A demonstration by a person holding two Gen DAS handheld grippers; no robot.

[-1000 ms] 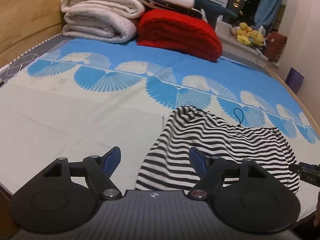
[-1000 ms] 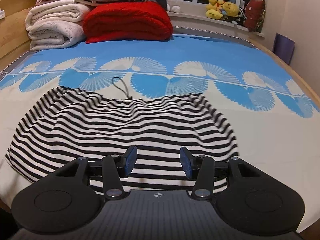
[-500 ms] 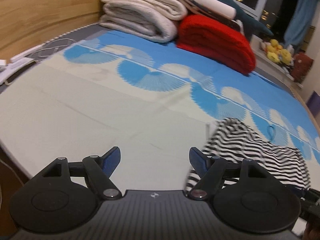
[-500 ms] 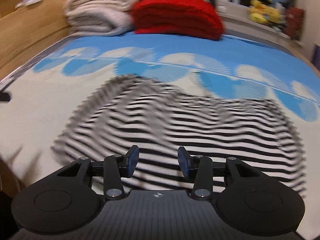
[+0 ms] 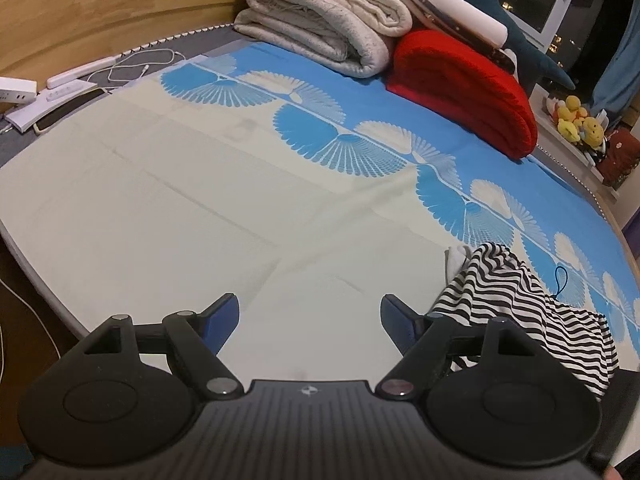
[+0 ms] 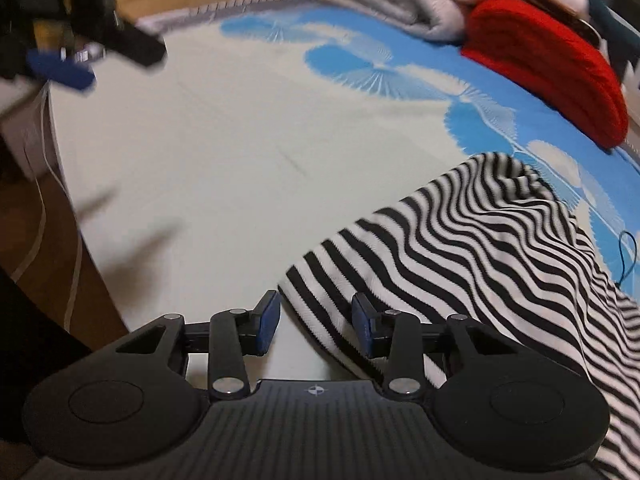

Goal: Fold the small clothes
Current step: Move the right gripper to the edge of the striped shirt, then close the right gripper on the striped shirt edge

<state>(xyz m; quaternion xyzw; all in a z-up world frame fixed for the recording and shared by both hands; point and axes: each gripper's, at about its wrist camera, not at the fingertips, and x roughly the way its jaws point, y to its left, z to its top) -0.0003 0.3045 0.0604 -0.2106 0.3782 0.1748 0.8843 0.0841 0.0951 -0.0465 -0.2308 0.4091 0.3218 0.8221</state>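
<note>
A black-and-white striped garment (image 6: 480, 240) lies spread on the bed's cream and blue sheet (image 6: 220, 152). My right gripper (image 6: 316, 320) hovers at the garment's near left corner. Its jaws are closing, and the striped hem lies between the blue pads without being pinched. In the left wrist view the same garment (image 5: 520, 304) sits at the right, bunched up at its far end. My left gripper (image 5: 310, 314) is open over bare cream sheet to the left of the cloth, holding nothing. One of its blue pads (image 6: 60, 68) shows, blurred, at the top left of the right wrist view.
Folded pale blankets (image 5: 320, 28) and a red blanket (image 5: 468, 88) are stacked at the bed's far end. Power strips, cables and a phone (image 5: 60, 100) lie at the left edge by the wooden board. Plush toys (image 5: 580, 120) sit on the sill. The bed's near edge is close under both grippers.
Both views swung left. The right gripper slid from the middle of the near hem to its left corner and its jaws narrowed. The left gripper moved left off the garment.
</note>
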